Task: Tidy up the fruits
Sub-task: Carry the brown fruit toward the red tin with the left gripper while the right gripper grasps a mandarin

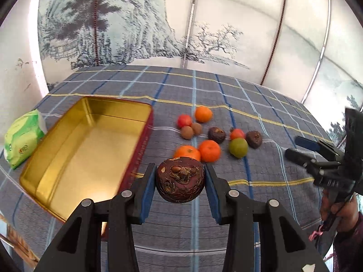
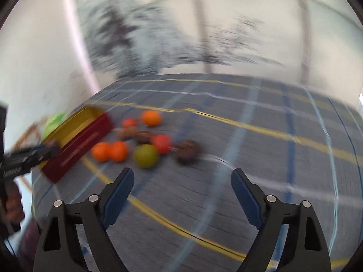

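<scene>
My left gripper is shut on a dark brown water chestnut and holds it above the cloth, just right of the empty gold tin with red walls. Behind it lie several fruits: oranges, red fruits, a green fruit, small brown fruits and dark chestnuts. My right gripper is open and empty, above the cloth in front of the same fruit pile. The right wrist view is motion-blurred. The tin shows at its left.
A green packet lies left of the tin. The table wears a grey plaid cloth. A painted folding screen stands behind the table. The right gripper shows at the right edge of the left wrist view.
</scene>
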